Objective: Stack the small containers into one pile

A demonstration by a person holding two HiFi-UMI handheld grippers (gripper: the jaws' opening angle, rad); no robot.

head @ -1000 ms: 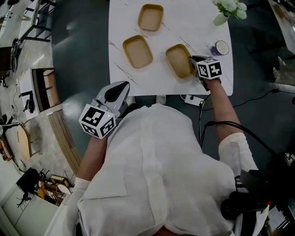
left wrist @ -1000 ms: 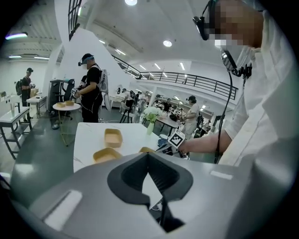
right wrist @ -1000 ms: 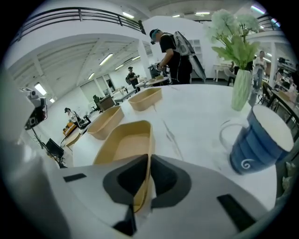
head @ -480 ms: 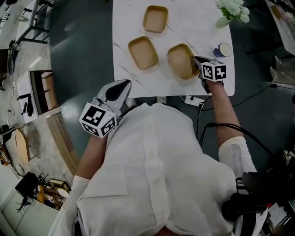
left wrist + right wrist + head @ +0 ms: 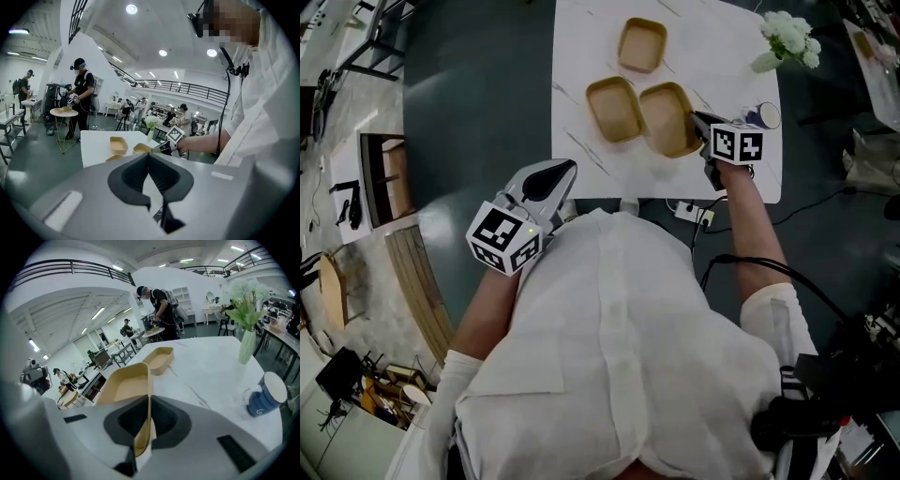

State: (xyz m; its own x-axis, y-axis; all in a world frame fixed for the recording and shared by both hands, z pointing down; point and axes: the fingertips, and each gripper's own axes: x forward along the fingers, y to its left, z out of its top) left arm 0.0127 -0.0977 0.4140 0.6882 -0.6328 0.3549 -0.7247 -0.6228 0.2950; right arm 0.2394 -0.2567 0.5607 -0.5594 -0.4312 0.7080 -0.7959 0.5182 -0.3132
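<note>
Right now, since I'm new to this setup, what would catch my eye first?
The right gripper, whose jaws have just been closing, pinches the rim of a tan container toward the near edge of the white table, close beside a second container; a third container sits farther back. The left gripper hangs shut and empty off the table, by the person's chest.

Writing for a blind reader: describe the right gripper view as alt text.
The right tool has just closed on a tan tray's rim over a white table. A second tray lies beyond; a flower vase and blue cup stand right.
</note>
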